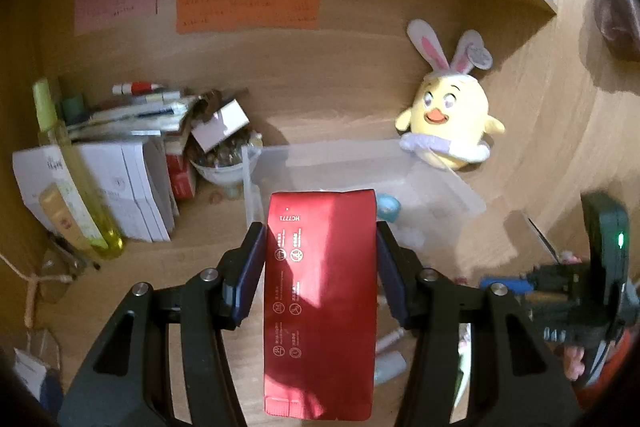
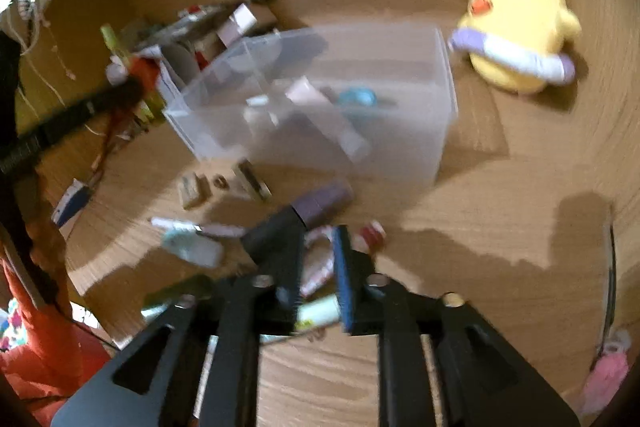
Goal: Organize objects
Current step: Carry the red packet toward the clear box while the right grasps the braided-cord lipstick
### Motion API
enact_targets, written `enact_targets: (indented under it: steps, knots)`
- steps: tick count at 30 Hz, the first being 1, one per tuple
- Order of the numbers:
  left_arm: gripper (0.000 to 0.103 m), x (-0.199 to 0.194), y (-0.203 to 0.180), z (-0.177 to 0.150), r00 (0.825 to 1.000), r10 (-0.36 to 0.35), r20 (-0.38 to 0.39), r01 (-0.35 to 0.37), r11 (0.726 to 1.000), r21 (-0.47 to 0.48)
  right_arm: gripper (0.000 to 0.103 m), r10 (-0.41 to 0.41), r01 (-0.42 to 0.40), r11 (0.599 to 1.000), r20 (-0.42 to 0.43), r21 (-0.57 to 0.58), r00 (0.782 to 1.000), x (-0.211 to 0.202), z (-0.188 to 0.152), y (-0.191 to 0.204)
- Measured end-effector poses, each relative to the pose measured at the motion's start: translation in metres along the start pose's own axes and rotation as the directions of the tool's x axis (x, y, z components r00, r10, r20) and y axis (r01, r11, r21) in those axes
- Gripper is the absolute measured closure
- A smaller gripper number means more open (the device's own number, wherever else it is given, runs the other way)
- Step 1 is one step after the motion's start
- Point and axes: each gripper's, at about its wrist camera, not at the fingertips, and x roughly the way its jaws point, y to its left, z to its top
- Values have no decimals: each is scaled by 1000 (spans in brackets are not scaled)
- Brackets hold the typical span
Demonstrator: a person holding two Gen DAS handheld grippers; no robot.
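My left gripper [image 1: 320, 227] is shut on a red box [image 1: 320, 287] printed with white text, held above the wooden desk in front of a clear plastic bin [image 1: 360, 163]. In the blurred right wrist view, my right gripper [image 2: 312, 225] is low over scattered small items in front of the clear bin [image 2: 400, 147]. Its jaws stand a narrow gap apart, with a pink-and-white striped item [image 2: 318, 267] lying between them. A purple tube [image 2: 324, 203] lies just beyond the fingertips. The bin holds a blue object [image 2: 356, 95] and a pale tube [image 2: 312, 95].
A yellow plush chick [image 1: 452, 115] with bunny ears sits right of the bin. Stacked white books [image 1: 132, 187], a yellow-green bottle [image 1: 72, 171], pens and a small bowl crowd the back left corner. Tubes and small blocks [image 2: 192, 187] lie on the desk in front of the bin.
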Motion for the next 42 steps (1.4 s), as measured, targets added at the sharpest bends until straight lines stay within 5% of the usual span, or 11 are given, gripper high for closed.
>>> enact_targets:
  steps: [8,10,14,28,34,38,42]
  knots:
    - [50,24,6,25,1000,-12,-12,12,999,-41,74,37,-35,999,-47,34,998,17,-12,-5]
    - [50,30,5,28,1000,-12,-21,11,999,-45,76,41,-40,999,-39,34,998,18,-11,-4]
    - [50,38,1,33,999,-9,-32,8,999,-40,96,36,-35,999,-19,23,999,16,-8,-4]
    - [50,66,0,65,999,25,-41,-27,998,-56,98,5,-1,999,109,-32,994,-8,17,-1]
    - [50,88,8,74,995,83,-62,-86,995,-48,96,31,-31,1000,3,-3,1000,0,12,-11]
    - [50,109,13,74,990,96,-100,-102,994,-48,76,46,-46,999,-37,14,998,6,-2,-14]
    - [50,126,13,70,986,104,-134,-110,993,-42,76,72,-69,997,-57,38,996,17,-9,-16]
